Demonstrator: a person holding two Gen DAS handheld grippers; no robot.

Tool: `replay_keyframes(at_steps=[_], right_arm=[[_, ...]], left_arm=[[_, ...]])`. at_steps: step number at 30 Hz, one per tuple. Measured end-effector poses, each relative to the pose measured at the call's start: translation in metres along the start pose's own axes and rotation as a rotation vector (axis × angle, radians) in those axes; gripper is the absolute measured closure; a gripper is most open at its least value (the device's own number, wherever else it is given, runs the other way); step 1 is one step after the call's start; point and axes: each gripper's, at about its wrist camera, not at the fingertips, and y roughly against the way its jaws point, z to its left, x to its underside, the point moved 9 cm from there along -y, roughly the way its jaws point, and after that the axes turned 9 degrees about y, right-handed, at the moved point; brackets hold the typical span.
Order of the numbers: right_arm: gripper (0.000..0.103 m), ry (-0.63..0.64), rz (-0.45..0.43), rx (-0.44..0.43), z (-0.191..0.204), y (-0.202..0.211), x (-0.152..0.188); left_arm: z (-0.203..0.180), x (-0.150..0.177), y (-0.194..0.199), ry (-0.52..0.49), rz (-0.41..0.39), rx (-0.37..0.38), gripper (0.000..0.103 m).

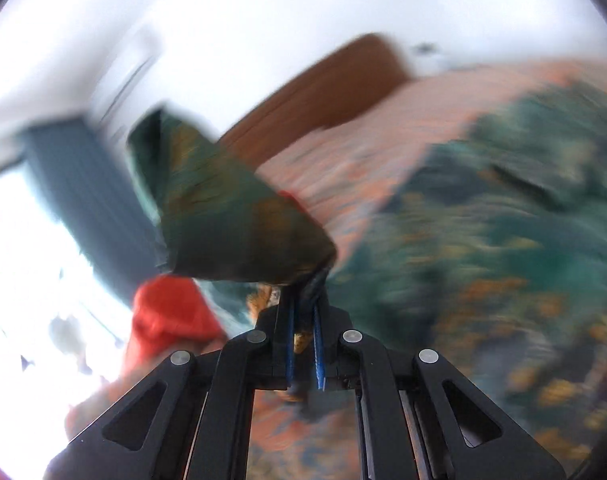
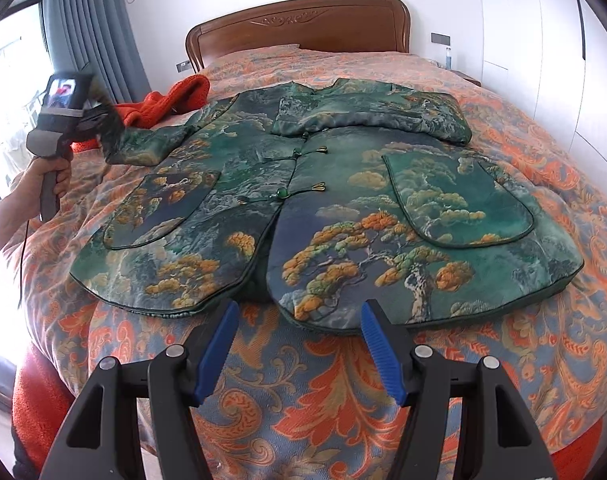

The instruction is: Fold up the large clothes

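Left hand-held gripper (image 1: 303, 320) clamped on sleeve (image 2: 143, 144), right hand-held gripper (image 2: 299, 344) apart; best laid flat across jacket (image 2: 323, 200) chest, cuff kept taut

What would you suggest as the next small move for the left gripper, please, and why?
Probably carry the sleeve across onto the jacket front. The left gripper is shut on its cuff, lifted off the bed, while the other sleeve already lies folded across the chest. The right gripper hangs open near the hem.
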Motion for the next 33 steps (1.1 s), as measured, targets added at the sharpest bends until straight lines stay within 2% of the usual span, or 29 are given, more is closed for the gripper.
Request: replay_keyframes(at_steps=[4, 7, 9, 10, 11, 12, 16, 20, 23, 25, 26, 28, 31, 33], right_arm=[[0.038, -0.012, -0.012, 0.0, -0.002, 0.007, 0.004], [0.038, -0.024, -0.021, 0.007, -0.008, 0.013, 0.007], [0.038, -0.034, -0.027, 0.014, -0.013, 0.017, 0.009], [0.038, -0.038, -0.027, 0.017, -0.016, 0.019, 0.01], [0.038, -0.042, -0.027, 0.022, -0.019, 0.02, 0.012], [0.038, -0.049, -0.026, 0.028, -0.023, 0.021, 0.014], [0.038, -0.069, -0.019, 0.032, -0.031, 0.021, 0.016], [0.038, -0.062, -0.045, -0.013, -0.026, 0.018, -0.009], [0.038, -0.094, -0.079, -0.144, -0.014, 0.008, -0.052], [0.034, -0.176, -0.072, -0.292, -0.005, -0.011, -0.084], [0.034, -0.235, -0.044, -0.384, 0.001, -0.03, -0.101], [0.033, -0.316, 0.026, -0.497, 0.012, -0.069, -0.124], [0.033, -0.397, 0.124, -0.577, 0.028, -0.136, -0.149], [0.033, -0.477, 0.171, -0.576, 0.031, -0.175, -0.156]], left_arm=[[-0.079, 0.01, 0.014, -0.208, -0.005, 0.125, 0.095], [-0.116, 0.024, 0.024, -0.288, 0.042, 0.193, 0.088], [-0.127, 0.034, 0.03, -0.305, 0.073, 0.234, 0.072], [-0.128, 0.037, 0.034, -0.298, 0.081, 0.244, 0.054], [-0.127, 0.039, 0.042, -0.275, 0.08, 0.259, 0.038], [-0.123, 0.04, 0.046, -0.25, 0.078, 0.269, 0.028], [-0.103, 0.048, 0.078, -0.102, 0.108, 0.321, 0.022], [-0.073, 0.064, 0.106, 0.154, 0.188, 0.372, 0.018], [-0.059, 0.076, 0.116, 0.299, 0.243, 0.364, 0.018], [-0.048, 0.085, 0.121, 0.366, 0.267, 0.352, 0.018], [-0.044, 0.09, 0.124, 0.399, 0.276, 0.346, 0.018], [-0.039, 0.098, 0.126, 0.442, 0.292, 0.331, 0.018], [-0.031, 0.109, 0.136, 0.486, 0.303, 0.325, 0.018], [-0.029, 0.114, 0.139, 0.521, 0.308, 0.335, 0.018]])
